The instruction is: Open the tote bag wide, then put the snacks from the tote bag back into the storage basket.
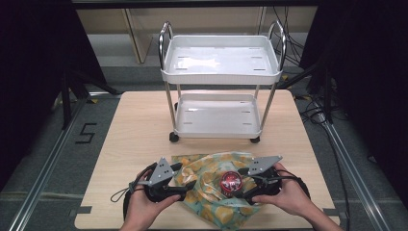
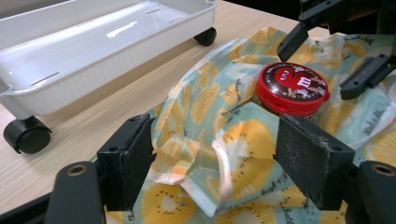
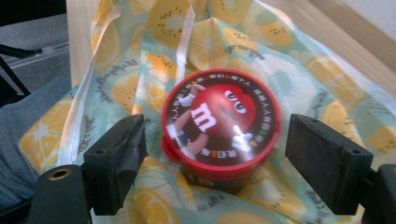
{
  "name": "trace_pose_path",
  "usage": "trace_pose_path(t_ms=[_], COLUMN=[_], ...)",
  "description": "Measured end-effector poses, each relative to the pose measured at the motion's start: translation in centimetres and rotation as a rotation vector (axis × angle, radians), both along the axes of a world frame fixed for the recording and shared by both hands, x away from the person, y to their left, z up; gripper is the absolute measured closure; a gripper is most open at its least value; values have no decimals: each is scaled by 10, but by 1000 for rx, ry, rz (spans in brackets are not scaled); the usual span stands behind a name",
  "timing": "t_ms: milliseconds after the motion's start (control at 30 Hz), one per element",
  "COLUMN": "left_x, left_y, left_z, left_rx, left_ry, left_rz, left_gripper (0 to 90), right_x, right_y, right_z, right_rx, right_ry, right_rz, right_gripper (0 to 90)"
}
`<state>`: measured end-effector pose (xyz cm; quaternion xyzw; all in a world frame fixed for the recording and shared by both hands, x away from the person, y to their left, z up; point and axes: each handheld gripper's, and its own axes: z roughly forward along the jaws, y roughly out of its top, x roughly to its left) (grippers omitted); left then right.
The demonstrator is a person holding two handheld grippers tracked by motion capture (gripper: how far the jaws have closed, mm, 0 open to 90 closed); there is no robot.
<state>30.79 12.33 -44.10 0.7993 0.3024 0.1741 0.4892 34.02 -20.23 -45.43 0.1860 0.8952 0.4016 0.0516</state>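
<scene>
Both tools, left tool (image 1: 185, 185) and right tool (image 1: 244, 185), stand spread beside the red-lidded tub (image 1: 231, 183), which sits on the fruit-print bag (image 1: 211, 192) at the surface's six o'clock; pinch it squarely below the lid.

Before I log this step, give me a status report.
Left tongs open over fruit-print bag. Right tongs open, straddling red-lidded tub, pads clear. Nothing in the way.

Left tool (image 1: 185, 185) and right tool (image 1: 246, 185) low, jaws apart, facing inward.
</scene>
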Motion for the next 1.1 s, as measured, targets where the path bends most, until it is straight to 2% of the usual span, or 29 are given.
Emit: trace_pose_path(t_ms=[33,100,167,233,267,400,500,533,633,700,800,867,1000,1100], left_x=[1,1,1,3,3,6,7,6,6,6,5,4,1,0], left_y=[0,1,0,1,0,2,2,2,1,1,-1,-1,-1,2], left_z=[-1,-1,-2,-3,-4,-7,-8,-8,-9,-10,-12,-12,-14,-13], left_rx=[-9,2,-8,13,-3,31,28,12,7,24,21,33,30,43], left_ry=[2,0,0,-16,-2,-4,-15,2,0,-4,1,0,5,-11], left_rz=[1,15,26,16,28,26,15,32,35,38,38,36,46,45], left_gripper=[262,258,254,252,251,250,251,251,251,252,253,253,253,253], right_x=[0,0,1,2,2,3,4,4,4,4,3,4,5,6], right_y=[1,3,4,5,5,8,9,9,10,10,10,11,14,15], right_z=[-1,-4,-6,-8,-9,-14,-17,-17,-19,-18,-17,-17,-17,-17], right_rx=[-6,-9,-9,-11,-16,-23,-19,-14,-8,-11,-8,-7,-5,-9], right_ry=[-3,-7,0,-7,-5,4,6,13,-4,-5,-10,-13,-20,-26], right_rz=[15,9,7,9,2,-5,-1,-18,-7,-7,-17,-4,1,5], right_gripper=[211,200,200,197,196,197,201,203,205,205,208,209,210,211])
